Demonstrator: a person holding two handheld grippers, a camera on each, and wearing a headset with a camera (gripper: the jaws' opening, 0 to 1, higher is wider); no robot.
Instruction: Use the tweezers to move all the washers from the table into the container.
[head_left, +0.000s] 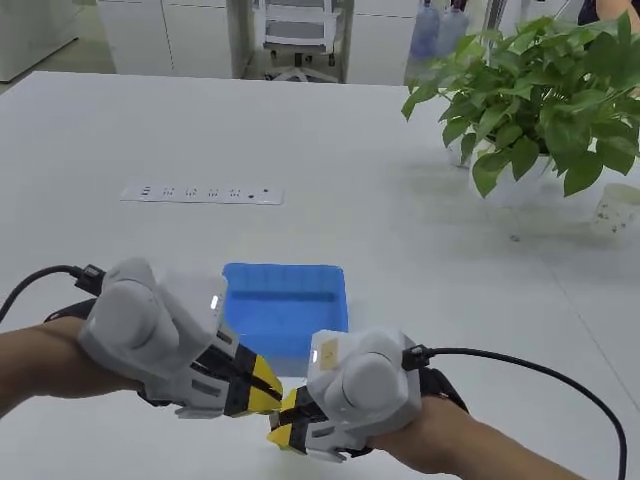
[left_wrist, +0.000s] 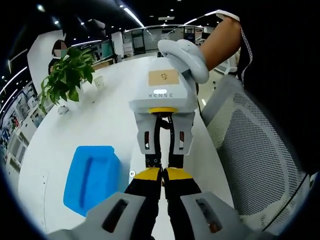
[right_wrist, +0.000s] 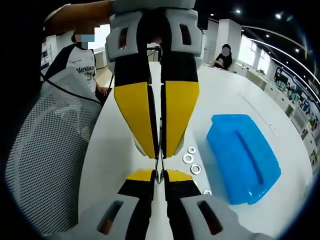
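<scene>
On the right gripper (left_wrist: 163, 161), grey lettering reads "XENSE".

Shiny metal washers (right_wrist: 188, 158) and tweezers (right_wrist: 159, 172); blue container (right_wrist: 243, 156) probably glossy plastic; table (head_left: 300, 140) matt white.

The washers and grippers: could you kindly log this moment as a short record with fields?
container: blue, no washer seen inside
washers: four in view, loose on the table beside the container
left gripper: shut on thin tweezers
right gripper: shut on the same tweezers, tip to tip with the left gripper
</scene>
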